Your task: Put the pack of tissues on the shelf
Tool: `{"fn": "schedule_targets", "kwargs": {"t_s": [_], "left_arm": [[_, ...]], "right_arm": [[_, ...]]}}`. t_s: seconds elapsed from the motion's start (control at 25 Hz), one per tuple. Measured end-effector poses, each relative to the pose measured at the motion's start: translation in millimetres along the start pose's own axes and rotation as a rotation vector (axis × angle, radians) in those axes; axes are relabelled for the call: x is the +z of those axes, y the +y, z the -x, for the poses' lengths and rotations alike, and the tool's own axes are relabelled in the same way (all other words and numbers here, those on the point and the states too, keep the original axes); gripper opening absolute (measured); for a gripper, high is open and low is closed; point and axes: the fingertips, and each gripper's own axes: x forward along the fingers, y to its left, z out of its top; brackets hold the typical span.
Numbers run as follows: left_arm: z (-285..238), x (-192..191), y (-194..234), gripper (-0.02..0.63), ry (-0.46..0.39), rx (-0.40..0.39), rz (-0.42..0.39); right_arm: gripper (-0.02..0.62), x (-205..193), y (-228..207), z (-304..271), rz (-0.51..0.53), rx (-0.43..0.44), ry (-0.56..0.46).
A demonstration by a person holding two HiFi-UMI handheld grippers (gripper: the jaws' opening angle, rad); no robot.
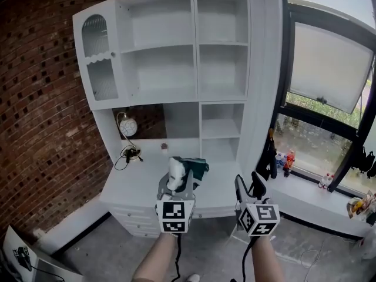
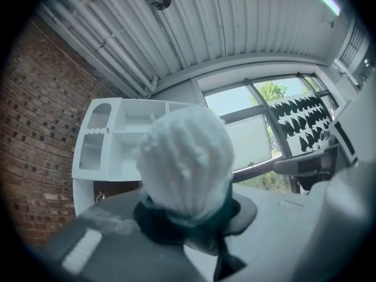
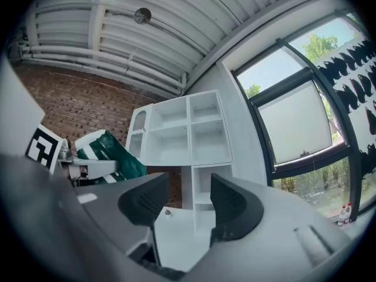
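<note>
The pack of tissues (image 1: 187, 170), dark green with a white end, is clamped in my left gripper (image 1: 176, 187) and held in the air in front of the desk. In the left gripper view its white end (image 2: 187, 157) fills the middle, with the green wrap (image 2: 194, 228) pinched between the jaws. My right gripper (image 1: 249, 190) hangs beside it on the right, open, with nothing between its fingers (image 3: 235, 207). The right gripper view shows the pack (image 3: 108, 154) at the left. The white shelf unit (image 1: 176, 51) stands ahead with bare compartments.
A white desk (image 1: 141, 187) with drawers sits under the shelf. A small round lamp (image 1: 127, 126) and a black cable (image 1: 130, 154) lie at its left back. A brick wall is on the left. A window sill (image 1: 305, 187) with small figures runs along the right.
</note>
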Motion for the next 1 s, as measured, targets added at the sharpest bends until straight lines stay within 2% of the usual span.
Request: {"fn": "schedule_targets", "kwargs": {"t_s": [0.44,1.0], "left_arm": [[-91,1,38,0.106,-0.062,-0.082,0.004],[-162,-26,42,0.106,-0.040,-0.126,0.047]], "right_arm": [[0.210,6,-9,-83,0.023,-0.071,-0.039],[0.210,-13,-34,-142,0.028,-0.092,-0.009]]}}
